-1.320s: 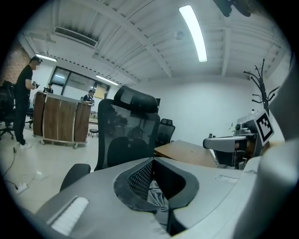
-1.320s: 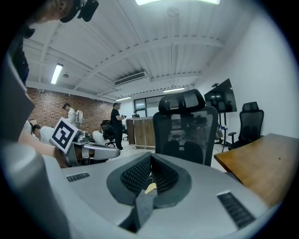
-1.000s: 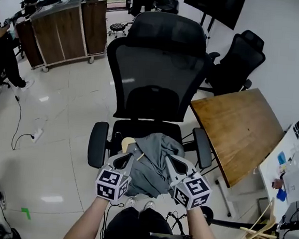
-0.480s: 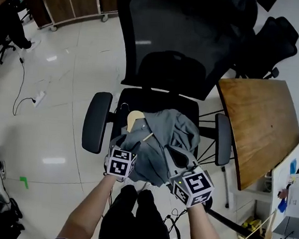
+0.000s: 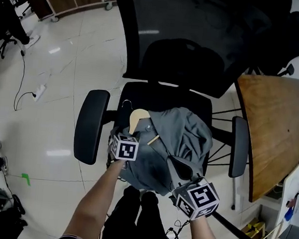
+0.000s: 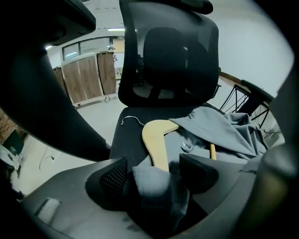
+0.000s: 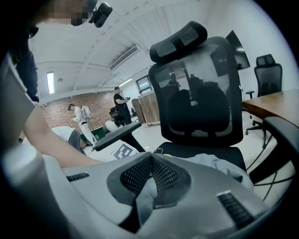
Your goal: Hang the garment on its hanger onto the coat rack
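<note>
On the chair seat [image 5: 141, 96] lies the garment [image 5: 182, 135] with its hanger [image 5: 135, 119], nothing hung yet. The left claw [image 6: 152, 179] is opening around a fold; the right claw [image 7: 148, 186] pinches cloth. No rack is visible.

Grey garment [image 5: 175, 138] sits crumpled in a heap on the chair seat [image 5: 162, 97], its near edge spilling over the front. The pale wooden hanger [image 5: 137, 118] lies flat beneath it, one arm and the wire hook bare at the left, the rest buried in cloth.
</note>
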`<state>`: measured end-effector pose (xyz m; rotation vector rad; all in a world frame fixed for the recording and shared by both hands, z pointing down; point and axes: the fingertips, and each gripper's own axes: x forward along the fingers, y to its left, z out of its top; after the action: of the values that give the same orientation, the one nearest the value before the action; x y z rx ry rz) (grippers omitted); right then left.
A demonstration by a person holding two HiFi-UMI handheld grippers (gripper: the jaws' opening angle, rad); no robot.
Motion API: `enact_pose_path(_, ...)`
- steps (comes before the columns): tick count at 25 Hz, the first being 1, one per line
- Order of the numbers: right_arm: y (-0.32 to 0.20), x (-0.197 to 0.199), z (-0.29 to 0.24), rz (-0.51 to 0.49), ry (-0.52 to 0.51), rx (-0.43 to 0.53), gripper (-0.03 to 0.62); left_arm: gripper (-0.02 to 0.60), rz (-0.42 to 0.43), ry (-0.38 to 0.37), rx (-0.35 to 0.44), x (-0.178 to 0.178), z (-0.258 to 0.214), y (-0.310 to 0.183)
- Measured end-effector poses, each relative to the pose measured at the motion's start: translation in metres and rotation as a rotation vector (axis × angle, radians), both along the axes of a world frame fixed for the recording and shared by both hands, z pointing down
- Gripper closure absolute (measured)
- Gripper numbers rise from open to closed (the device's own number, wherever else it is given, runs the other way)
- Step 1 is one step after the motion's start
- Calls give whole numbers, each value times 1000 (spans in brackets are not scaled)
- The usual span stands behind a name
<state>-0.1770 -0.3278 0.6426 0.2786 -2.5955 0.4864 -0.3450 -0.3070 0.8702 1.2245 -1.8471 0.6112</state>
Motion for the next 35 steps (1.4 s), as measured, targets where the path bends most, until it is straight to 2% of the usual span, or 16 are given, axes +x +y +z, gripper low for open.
enact_pose_path(2,-1,2,4,13,-3,-14,589,241,-9,-48,-23,-3,5,3)
enact_pose_path(5,-5,3,6,23,-8,-21,589,313,-5,-145,-32,-5,4,5)
enact_pose_path(6,-6,3,6,25,-9,-22,589,357,14,-165,-39,-1,4,6)
enact_pose_path(8,-7,4,7,29,-11,-25,589,448,41,-166,-53,7,7,6)
enact_pose_path(9,-8,4,6,30,-13,-26,589,472,36,-143,-55,8,8,6)
enact_pose_path(12,-11,5,2,34,-18,-26,589,480,2,-42,-38,7,6,5)
enact_pose_path(14,-12,7,0,38,-20,-25,589,482,-2,-1,-17,9,1,3)
enact_pose_path(18,-11,8,-9,37,-28,-17,589,480,-1,16,23,12,-15,1)
enact_pose_path(24,-12,12,-24,46,-47,6,589,479,22,-1,93,15,-50,-8)
enact_pose_path(27,-12,13,-37,47,-60,23,589,479,60,-73,148,16,-88,-14)
enact_pose_path(31,-12,19,-62,54,-90,54,589,477,108,-255,271,13,-160,-22)
enact_pose_path(35,-10,22,-89,61,-128,82,589,477,165,-336,344,17,-224,-31)
